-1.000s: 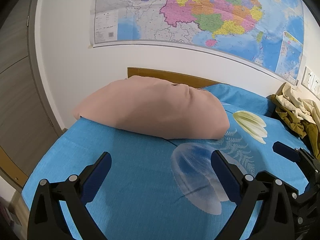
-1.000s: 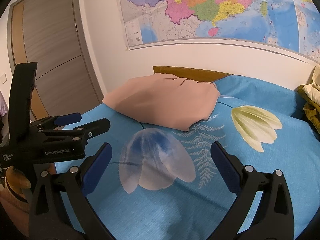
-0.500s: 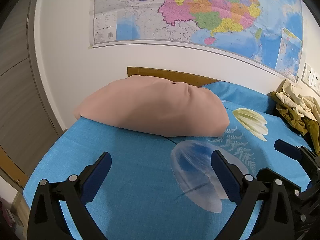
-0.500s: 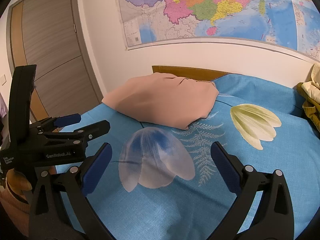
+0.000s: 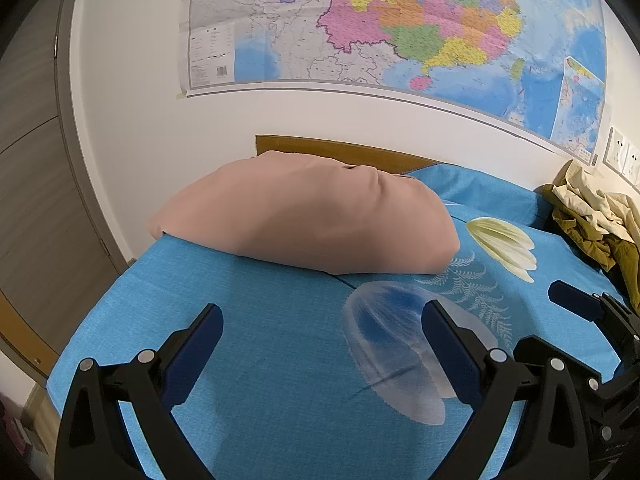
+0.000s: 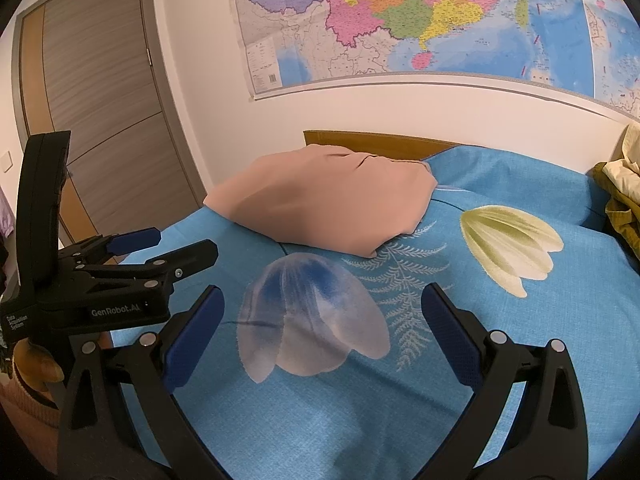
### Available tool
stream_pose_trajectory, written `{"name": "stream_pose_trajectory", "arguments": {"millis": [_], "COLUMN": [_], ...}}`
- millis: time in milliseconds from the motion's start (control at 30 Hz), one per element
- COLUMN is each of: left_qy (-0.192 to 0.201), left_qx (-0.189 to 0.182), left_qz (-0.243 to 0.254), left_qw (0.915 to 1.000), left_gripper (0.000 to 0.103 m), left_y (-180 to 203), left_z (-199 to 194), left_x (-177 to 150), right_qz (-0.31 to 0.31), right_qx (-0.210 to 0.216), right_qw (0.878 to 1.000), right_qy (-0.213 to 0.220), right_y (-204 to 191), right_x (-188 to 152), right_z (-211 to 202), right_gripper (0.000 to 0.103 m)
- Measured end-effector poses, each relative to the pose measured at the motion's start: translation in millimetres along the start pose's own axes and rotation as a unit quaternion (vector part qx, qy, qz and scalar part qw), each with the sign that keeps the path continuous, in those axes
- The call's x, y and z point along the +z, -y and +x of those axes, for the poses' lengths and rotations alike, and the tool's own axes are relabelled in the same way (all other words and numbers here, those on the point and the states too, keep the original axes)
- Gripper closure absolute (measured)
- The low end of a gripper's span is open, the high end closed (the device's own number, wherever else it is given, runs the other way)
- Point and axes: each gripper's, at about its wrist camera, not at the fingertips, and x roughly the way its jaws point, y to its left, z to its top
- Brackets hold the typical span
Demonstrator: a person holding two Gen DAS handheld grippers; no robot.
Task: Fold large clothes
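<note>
A crumpled pile of olive and cream clothes point(image 5: 592, 216) lies at the far right of the bed, against the wall; in the right wrist view only the pile's edge point(image 6: 622, 184) shows. My left gripper point(image 5: 320, 312) hovers open over the blue sheet, holding nothing, well to the left of the pile. My right gripper point(image 6: 322, 294) is open too and holds nothing, above the printed flower. The left gripper point(image 6: 176, 246) appears at the left of the right wrist view. One blue fingertip of the right gripper point(image 5: 572, 300) shows at the right of the left wrist view.
A pink pillow point(image 5: 312, 220) lies at the head of the bed before a wooden headboard point(image 5: 340, 150). The blue flower-print sheet point(image 6: 520, 360) covers the bed. A wall map hangs above. A wooden door point(image 6: 100, 120) stands at the left, beyond the bed's edge. Wall sockets point(image 5: 624, 158) sit above the pile.
Both views have drifted only slightly. The grippers stay open and empty, and nothing on the bed has moved.
</note>
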Motion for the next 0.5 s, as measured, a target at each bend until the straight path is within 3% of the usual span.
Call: {"name": "stream_pose_trajectory", "arguments": {"millis": [500], "left_qy": [-0.001], "left_qx": [0.0], "left_qz": [0.001], "left_qw": [1.0], "left_gripper": [0.007], "left_y": [0.4], "left_z": [-0.9], "left_x": [-0.2], "right_qz": [0.002], "right_qx": [0.0], "right_qw": [1.0], "right_qy": [-0.001], "right_y": [0.2], "right_x": [-1.0], "right_z": [0.6], "right_gripper": [0.006]}}
